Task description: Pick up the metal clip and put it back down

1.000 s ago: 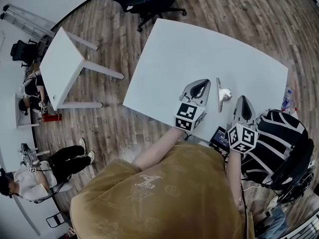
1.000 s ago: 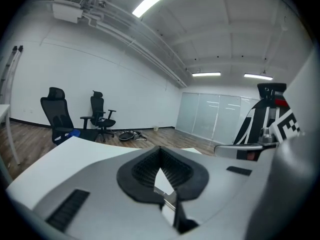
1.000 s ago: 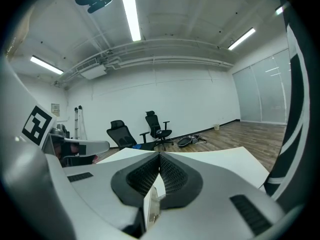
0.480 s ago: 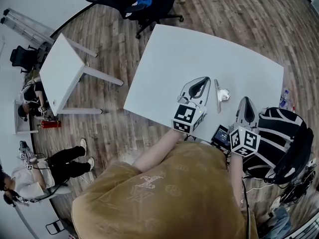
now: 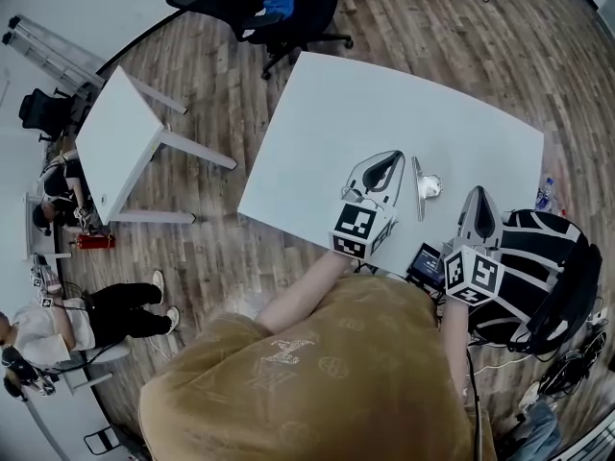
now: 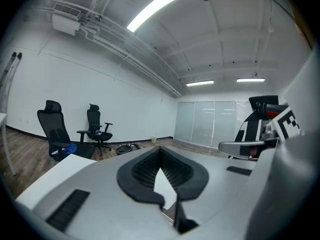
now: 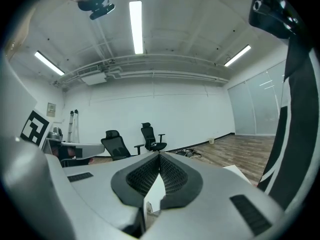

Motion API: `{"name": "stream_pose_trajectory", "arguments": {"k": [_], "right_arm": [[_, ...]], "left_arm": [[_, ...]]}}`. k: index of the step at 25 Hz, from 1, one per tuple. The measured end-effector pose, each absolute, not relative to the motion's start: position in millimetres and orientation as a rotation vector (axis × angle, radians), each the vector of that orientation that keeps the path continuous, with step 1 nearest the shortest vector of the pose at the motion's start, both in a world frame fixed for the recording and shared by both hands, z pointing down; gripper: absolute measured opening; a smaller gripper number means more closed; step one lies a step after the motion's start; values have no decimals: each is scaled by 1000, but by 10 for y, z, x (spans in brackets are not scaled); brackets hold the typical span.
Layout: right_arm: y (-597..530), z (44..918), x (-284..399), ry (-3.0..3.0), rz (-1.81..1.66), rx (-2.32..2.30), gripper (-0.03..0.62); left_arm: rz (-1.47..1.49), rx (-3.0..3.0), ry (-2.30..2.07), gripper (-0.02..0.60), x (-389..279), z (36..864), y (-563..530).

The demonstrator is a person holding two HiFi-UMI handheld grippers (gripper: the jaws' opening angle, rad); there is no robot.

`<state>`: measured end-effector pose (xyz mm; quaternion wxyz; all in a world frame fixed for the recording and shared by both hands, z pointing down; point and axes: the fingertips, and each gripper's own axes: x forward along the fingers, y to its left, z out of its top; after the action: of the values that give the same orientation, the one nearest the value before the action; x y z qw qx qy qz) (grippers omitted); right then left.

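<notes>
Large white rectangular table [image 5: 384, 104] is standing on a wood-plank floor.

Left grey two-jaw tool [image 5: 389, 161] is hovering over the table's near edge, tips pointing across the table. Its ribbed black pads are meeting at the tip and gripping nothing.

Right grey two-jaw tool [image 5: 478, 200] is hanging at the table's near right corner. It is closed as well, pads together, with nothing between them.

Small shiny metal clip [image 5: 419, 188], a thin bar with a rounded part on one side, is lying flat on the table close to its near edge. Neither tool is touching it.

Judgement: this lie is fitting two stages, the clip waiting to be lifted or already set back down. In both, good practice is keeping the closed tips clear of the light clip, which is likely to skate on the smooth table.

Writing: the pale print on the ochre shirt [image 5: 317, 373] is too small to read. The marker cubes [image 5: 360, 227] are showing only black-and-white squares.
</notes>
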<state>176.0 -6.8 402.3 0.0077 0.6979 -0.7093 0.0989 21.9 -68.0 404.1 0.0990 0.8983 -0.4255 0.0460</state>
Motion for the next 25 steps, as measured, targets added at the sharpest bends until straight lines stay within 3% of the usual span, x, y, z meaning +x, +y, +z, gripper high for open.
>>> {"name": "stream_pose_trajectory", "arguments": {"k": [25], "right_arm": [[-61,4056,1829,-2188,318,2200,8]], "left_arm": [[125,2635,-1235,6,201,4029,-691]]}}
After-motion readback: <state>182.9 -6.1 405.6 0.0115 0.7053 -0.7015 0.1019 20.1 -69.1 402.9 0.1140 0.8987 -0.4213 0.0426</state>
